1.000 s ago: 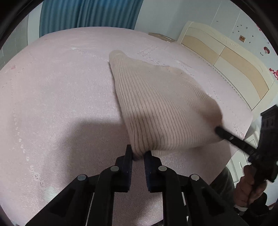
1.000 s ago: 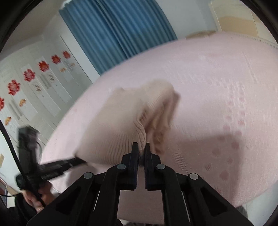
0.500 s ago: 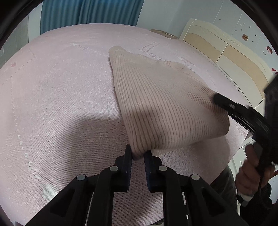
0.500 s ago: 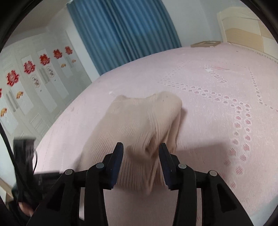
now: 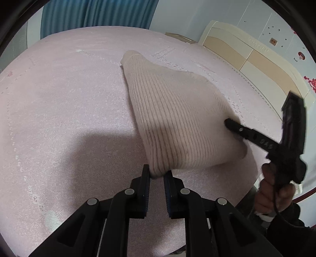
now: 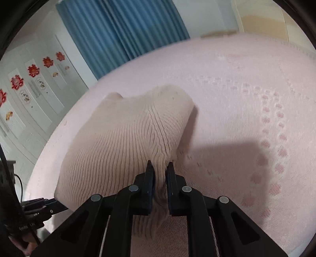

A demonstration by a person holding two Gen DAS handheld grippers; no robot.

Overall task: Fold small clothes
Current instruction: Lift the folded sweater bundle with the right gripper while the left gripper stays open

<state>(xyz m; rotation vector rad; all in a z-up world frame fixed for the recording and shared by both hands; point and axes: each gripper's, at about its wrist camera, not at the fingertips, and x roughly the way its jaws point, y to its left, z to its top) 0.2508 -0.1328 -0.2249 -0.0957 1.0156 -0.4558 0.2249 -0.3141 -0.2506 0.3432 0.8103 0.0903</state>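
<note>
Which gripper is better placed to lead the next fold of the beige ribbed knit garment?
Left, probably. The left gripper pinches a clean corner of the beige ribbed knit garment. The right gripper is closing on a bunched, puckered edge, so its hold looks less tidy.

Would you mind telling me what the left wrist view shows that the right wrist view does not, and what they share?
Only the left wrist view shows the cream headboard and the hand holding the right gripper, whose tip is at the sweater's edge.

Only the right wrist view shows the white wardrobe doors with red flower stickers, and the knit bunching between the right gripper's closing jaws.

Both show the beige ribbed sweater lying on the pink bedspread, the blue curtain, and the left gripper shut on a sweater corner.
</note>
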